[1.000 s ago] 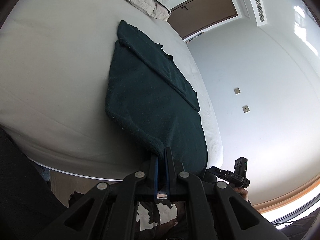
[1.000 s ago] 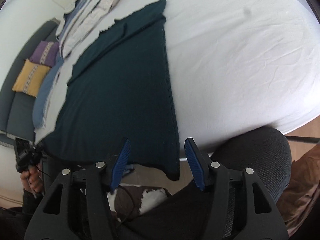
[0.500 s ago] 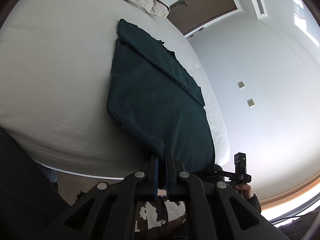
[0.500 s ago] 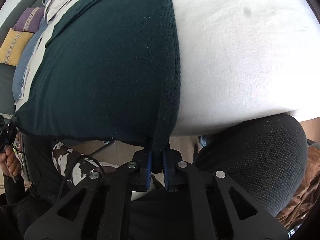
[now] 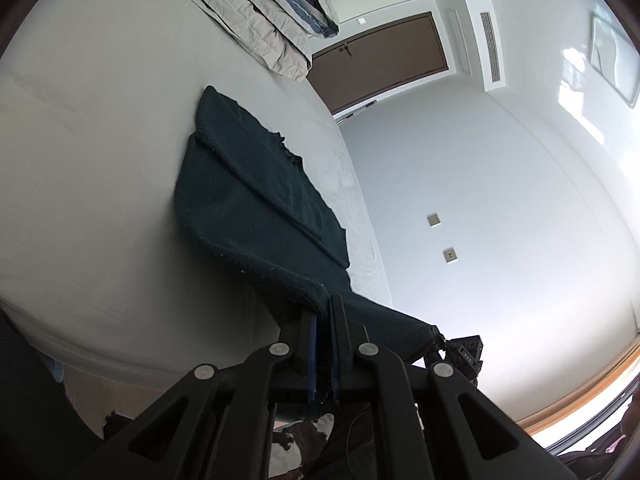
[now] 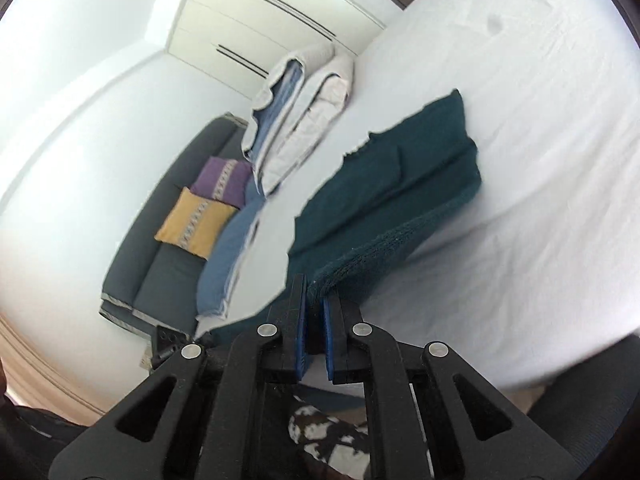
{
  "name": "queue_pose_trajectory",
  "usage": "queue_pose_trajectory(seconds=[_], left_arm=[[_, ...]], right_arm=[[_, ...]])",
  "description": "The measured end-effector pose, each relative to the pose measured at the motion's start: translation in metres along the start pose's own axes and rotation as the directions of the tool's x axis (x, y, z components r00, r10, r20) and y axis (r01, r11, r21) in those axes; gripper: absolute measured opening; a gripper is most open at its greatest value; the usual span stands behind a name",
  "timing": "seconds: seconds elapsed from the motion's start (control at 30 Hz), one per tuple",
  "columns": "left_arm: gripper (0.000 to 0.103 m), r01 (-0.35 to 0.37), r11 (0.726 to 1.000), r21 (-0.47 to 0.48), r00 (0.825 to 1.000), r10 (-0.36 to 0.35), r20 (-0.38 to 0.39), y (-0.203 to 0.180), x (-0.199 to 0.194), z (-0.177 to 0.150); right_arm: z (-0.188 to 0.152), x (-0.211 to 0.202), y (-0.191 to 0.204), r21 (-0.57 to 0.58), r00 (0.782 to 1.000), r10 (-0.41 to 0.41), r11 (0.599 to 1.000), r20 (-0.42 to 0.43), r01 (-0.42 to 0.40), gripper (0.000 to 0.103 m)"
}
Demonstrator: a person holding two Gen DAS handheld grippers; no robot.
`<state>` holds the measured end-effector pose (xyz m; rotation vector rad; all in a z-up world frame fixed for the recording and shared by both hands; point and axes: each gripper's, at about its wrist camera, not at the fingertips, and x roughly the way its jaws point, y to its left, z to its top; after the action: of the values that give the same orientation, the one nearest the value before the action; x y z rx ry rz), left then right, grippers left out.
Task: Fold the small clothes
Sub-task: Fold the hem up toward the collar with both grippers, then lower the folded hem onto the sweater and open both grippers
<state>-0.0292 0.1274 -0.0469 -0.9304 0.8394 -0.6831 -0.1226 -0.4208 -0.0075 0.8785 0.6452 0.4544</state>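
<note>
A dark green knitted garment lies lengthwise on the white bed, its sleeves folded in over the body. Its near hem is lifted off the mattress. My left gripper is shut on one corner of that hem. In the right wrist view the same garment rises toward the camera, and my right gripper is shut on the other hem corner. The hem stretches between the two grippers, and the right gripper's black body shows at the far end in the left wrist view.
A folded beige and blue duvet lies at the head of the bed. A dark sofa with a purple cushion and a yellow cushion stands beside the bed. A brown door and white wall are beyond.
My right gripper closed on the hem corner and lifted it. My left gripper, shut on its corner throughout, rose too, so the near hem now hangs above the bed edge.
</note>
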Motion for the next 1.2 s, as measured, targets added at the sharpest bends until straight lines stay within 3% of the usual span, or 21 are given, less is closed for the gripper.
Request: queue_pose_trajectory(seconds=[0.23,0.5,0.73,1.2], left_arm=[[0.006,0.096,0.992,-0.084,0.992,-0.088,0.094,0.0,0.009,0.038],[0.006,0.091,0.992,-0.09,0.985,-0.077,0.156,0.0,0.043,0.102],[0.006,0.053,0.989,-0.14,0.983,-0.027,0.184,0.024,0.089,0.171],[0.006,-0.117,0.98,-0.163,0.984,0.137,0.118,0.074,0.197,0.275]], right_arm=[[0.038,0.036,-0.005,0.043,0.997,0.032,0.998,0.07,-0.035,0.006],[0.125,0.055,-0.039,0.085,0.99,-0.012,0.996,0.138,0.0,0.006],[0.19,0.12,-0.065,0.106,0.985,-0.089,0.992,0.148,0.073,0.006],[0.276,0.273,-0.159,0.169,0.951,-0.3,0.944,0.079,0.284,0.006]])
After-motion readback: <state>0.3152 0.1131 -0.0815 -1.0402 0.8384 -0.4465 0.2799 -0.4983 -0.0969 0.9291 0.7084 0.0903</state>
